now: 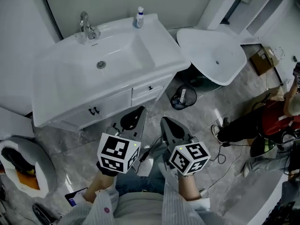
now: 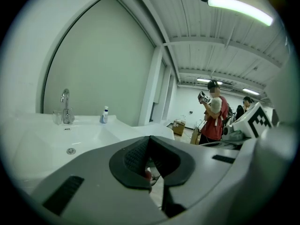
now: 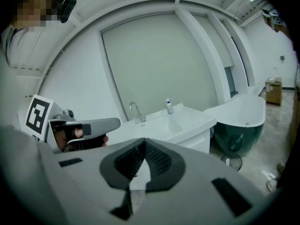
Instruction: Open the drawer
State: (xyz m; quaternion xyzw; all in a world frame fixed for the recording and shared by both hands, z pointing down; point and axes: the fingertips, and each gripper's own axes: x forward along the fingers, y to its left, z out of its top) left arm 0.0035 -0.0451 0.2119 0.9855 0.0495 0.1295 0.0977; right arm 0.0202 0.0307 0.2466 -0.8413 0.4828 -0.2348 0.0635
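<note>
Left gripper (image 1: 133, 119): jaws together at the tips with nothing between them. It is held in front of the vanity, clear of it, above the floor.
Right gripper (image 1: 169, 127): jaws also closed tip to tip and empty. It sits just beside the left gripper and points toward the vanity.
Drawer (image 1: 146, 93): on the right side of the vanity front, directly under the counter. It is fully closed and neither gripper touches it.
Handle (image 1: 150, 87): small and dark, at the centre of the drawer front.
Vanity (image 1: 70, 114): white, standing against the wall.
Doors (image 1: 110, 106): left of the drawer, closed, with two dark pulls side by side.
Sink (image 1: 70, 76): white rectangular basin with a metal drain in its middle.
Faucet (image 1: 86, 27): chrome, at the rear left of the counter.
Bottle (image 1: 138, 18): small and upright, at the rear right of the counter.
Tub (image 1: 220, 46): white inside and dark outside, to the right of the vanity.
Bin (image 1: 183, 97): dark, on the floor between the vanity and the tub.
Floor (image 1: 225, 172): grey marbled tile with cables lying on it at the right.
Person (image 2: 213, 116): in a red top, standing well beyond the tub.
</note>
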